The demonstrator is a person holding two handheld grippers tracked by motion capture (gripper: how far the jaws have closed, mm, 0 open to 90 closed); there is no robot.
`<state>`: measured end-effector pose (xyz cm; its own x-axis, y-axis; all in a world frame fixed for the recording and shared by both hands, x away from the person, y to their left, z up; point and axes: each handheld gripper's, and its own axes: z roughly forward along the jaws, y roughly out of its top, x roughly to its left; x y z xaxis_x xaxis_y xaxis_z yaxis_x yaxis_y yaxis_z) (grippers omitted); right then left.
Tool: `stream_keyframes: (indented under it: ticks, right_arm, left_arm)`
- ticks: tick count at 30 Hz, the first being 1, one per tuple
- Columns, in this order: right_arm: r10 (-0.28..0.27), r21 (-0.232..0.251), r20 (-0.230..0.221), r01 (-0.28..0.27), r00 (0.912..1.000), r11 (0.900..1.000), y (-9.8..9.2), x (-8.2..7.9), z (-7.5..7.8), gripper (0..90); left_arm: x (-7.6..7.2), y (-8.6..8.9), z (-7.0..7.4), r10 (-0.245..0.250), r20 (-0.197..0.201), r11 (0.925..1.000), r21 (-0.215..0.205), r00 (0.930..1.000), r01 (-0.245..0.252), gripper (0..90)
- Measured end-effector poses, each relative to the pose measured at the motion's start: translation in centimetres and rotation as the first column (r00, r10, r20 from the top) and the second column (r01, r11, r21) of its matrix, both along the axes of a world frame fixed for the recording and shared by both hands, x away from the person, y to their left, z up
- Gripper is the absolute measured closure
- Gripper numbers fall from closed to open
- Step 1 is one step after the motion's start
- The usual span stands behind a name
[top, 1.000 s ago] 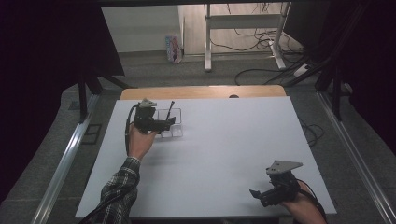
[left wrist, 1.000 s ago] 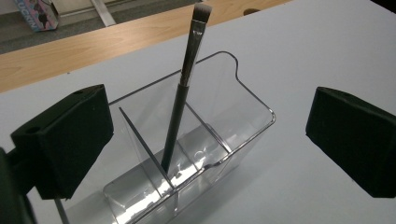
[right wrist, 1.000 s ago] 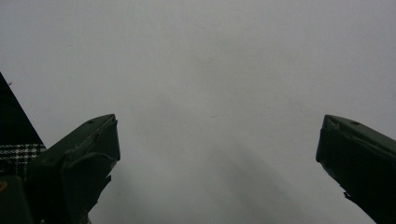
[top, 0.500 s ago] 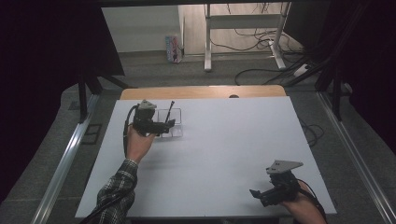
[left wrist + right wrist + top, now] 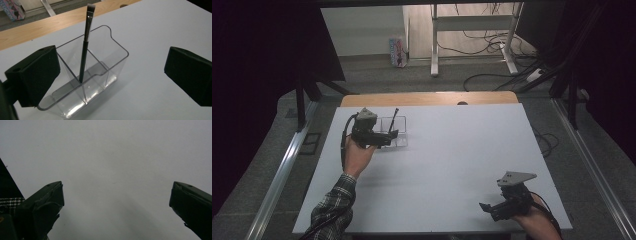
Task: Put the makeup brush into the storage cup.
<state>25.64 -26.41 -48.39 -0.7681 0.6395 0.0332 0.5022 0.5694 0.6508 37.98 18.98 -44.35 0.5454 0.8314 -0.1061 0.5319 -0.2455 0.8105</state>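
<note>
Upright in the middle compartment of a clear plastic organizer [image 5: 82,82] a black-handled makeup brush [image 5: 85,47] is seen, bristles up and leaning slightly; the dividers are made plain by the left gripper view, whereas in the high view the organizer [image 5: 394,132] is shown as a faint outline at the far left of the white counter [image 5: 452,165]. The left tongs [image 5: 110,75] are held spread wide, one jaw beside the organizer's near wall, the other well apart over bare counter. Nothing is pinched by them. Near the front right corner the right tongs [image 5: 492,209] are seen in the high view; in the right gripper view they [image 5: 116,202] are spread over plain counter, with a plaid sleeve [image 5: 10,202] caught at the left edge.
</note>
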Motion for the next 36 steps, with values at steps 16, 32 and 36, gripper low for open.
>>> stream_keyframes:
  ticks: [16, 32, 36]
  right_arm:
    - [0.003, 0.000, 0.001, -0.003, 1.0000, 1.000, 0.0, 0.0, 0.0, 0.0]
    - [-0.008, 0.012, -0.001, 0.008, 1.0000, 1.000, -0.1, 0.0, 0.0, 0.0]
    - [-0.014, 0.014, 0.002, 0.014, 0.9999, 1.000, -0.2, 0.1, 0.1, 0.0]
  left_arm:
    - [-2.0, -0.7, -0.7, -0.042, 0.007, 0.9991, -0.001, 0.9991, 0.042, 0.0]
    - [-3.6, -1.0, -1.7, -0.072, -0.012, 0.9974, 0.002, 0.9973, 0.072, 0.0]
    - [-4.1, -0.9, -1.8, -0.073, -0.021, 0.9973, -0.002, 0.9971, 0.073, 0.0]
